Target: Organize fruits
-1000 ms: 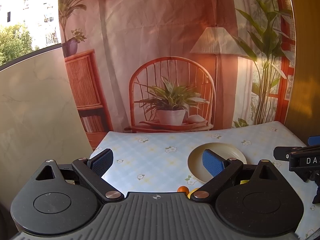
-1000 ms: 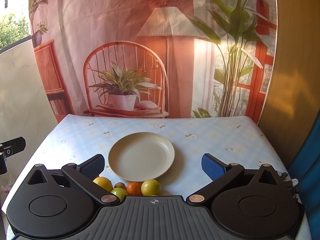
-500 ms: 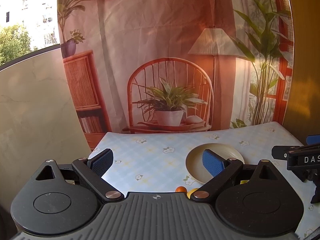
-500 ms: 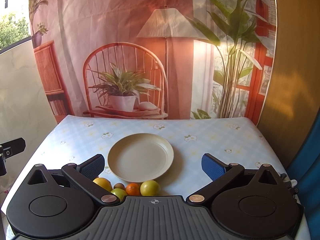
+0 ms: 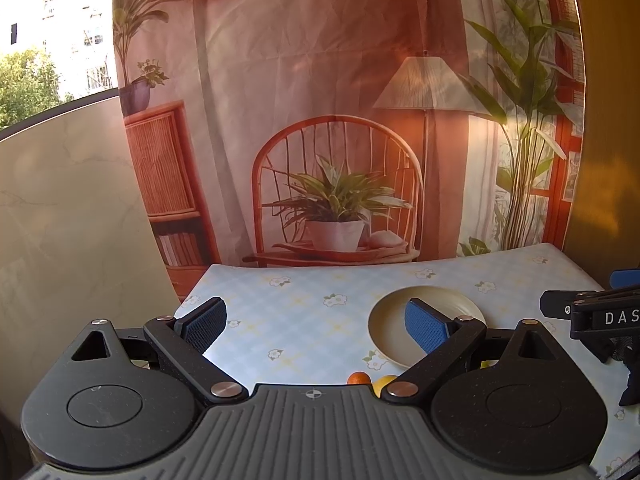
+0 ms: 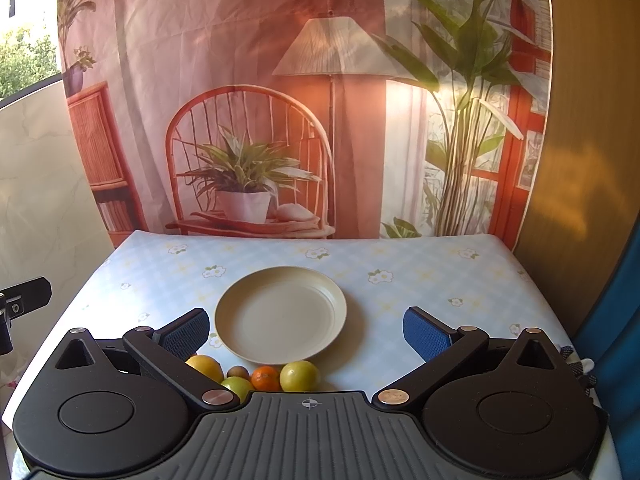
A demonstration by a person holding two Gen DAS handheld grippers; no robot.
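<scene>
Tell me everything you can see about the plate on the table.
The plate is round, cream-coloured, matte like plastic, with a low raised rim. It is empty and lies flat on the flowered tablecloth, near the table's middle. The fruits sit in a row beside its near edge; whether they touch it is unclear. Neither gripper touches it.

A floral tablecloth point(image 6: 420, 276) lies before a printed backdrop point(image 6: 248, 60) showing chair, plant and lamp.

A table under a pale blue floral tablecloth point(image 6: 420, 280) carries a cream plate point(image 6: 280, 316), bare, near the middle. Just beside its near rim: a yellow fruit point(image 6: 206, 365), small brown fruit point(image 6: 236, 371), green fruit point(image 6: 236, 386), orange point(image 6: 265, 378) and yellow-green fruit point(image 6: 300, 375).
</scene>
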